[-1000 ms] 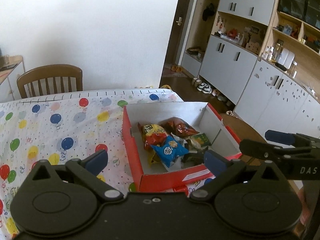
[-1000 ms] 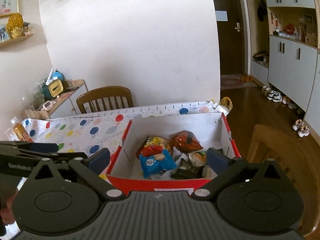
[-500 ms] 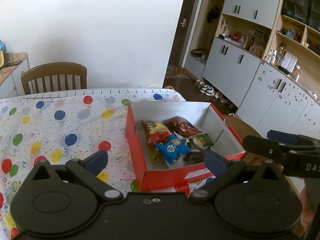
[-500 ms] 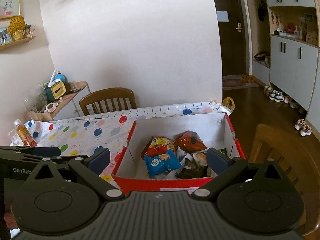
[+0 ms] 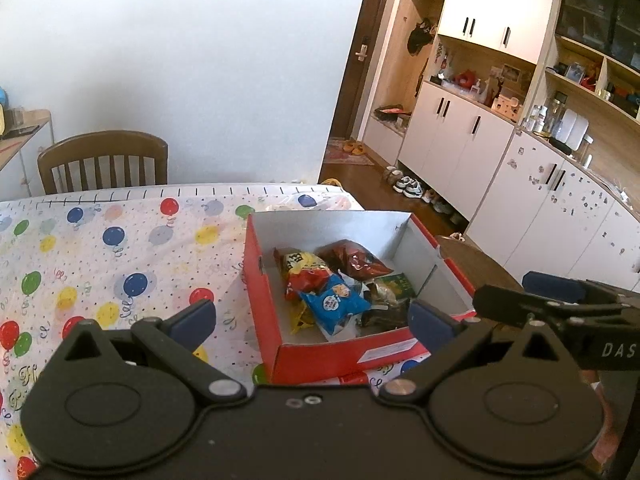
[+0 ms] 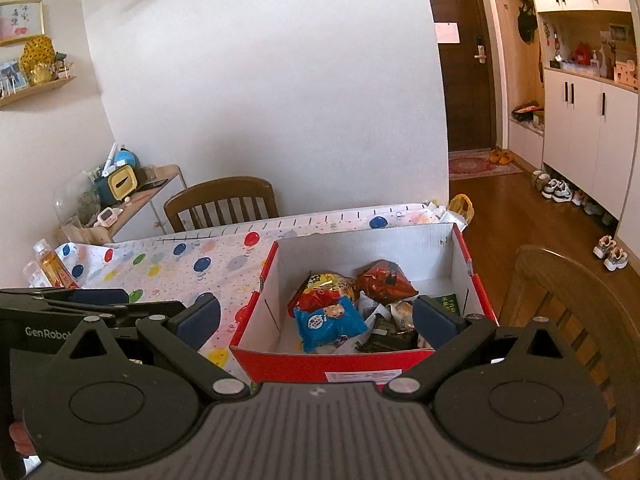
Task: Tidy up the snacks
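A red cardboard box (image 5: 260, 280) (image 6: 256, 312) with a white inside stands at the table's near right corner. In it lie several snack packets: a blue one (image 5: 334, 304) (image 6: 328, 320), a red and yellow one (image 5: 306, 270) (image 6: 326, 288), a dark red one (image 5: 354, 260) (image 6: 386, 280) and a small green one (image 5: 396, 286). My left gripper (image 5: 312, 318) is open, held back from the box's near wall, nothing between its fingers. My right gripper (image 6: 316, 316) is open too, just before the box. Each gripper shows at the edge of the other's view.
A balloon-print cloth (image 5: 120, 248) covers the table. One wooden chair (image 5: 102, 160) stands at the far side, another (image 6: 568, 304) close on the right. A side table with clutter (image 6: 120, 188) is at the far left. White cabinets (image 5: 500, 152) and shoes line the right wall.
Both grippers have drawn back and up a little from the box, so more of the table and room shows. Both stay open; the snacks have not moved.
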The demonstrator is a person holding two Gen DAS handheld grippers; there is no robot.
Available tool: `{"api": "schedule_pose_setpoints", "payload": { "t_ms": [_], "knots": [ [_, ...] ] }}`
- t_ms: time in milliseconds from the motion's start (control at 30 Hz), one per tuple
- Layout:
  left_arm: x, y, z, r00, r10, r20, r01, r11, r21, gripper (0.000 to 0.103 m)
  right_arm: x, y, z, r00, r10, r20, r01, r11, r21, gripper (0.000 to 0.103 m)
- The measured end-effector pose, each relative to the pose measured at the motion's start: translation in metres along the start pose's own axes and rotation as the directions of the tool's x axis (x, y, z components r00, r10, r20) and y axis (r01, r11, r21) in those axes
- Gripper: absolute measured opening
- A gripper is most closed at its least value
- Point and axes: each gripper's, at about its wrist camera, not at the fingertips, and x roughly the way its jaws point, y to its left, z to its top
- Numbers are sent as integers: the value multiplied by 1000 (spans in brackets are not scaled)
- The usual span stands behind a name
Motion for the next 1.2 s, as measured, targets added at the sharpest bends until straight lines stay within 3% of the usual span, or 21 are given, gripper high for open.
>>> {"api": "schedule_pose_setpoints", "payload": {
  "t_ms": [1200],
  "knots": [
    [-1,-5,-2,1000,-3,-3,3,1000,-13,102,4,-3,0,1000,10,-23,-11,999,-34,103]
  ]
}}
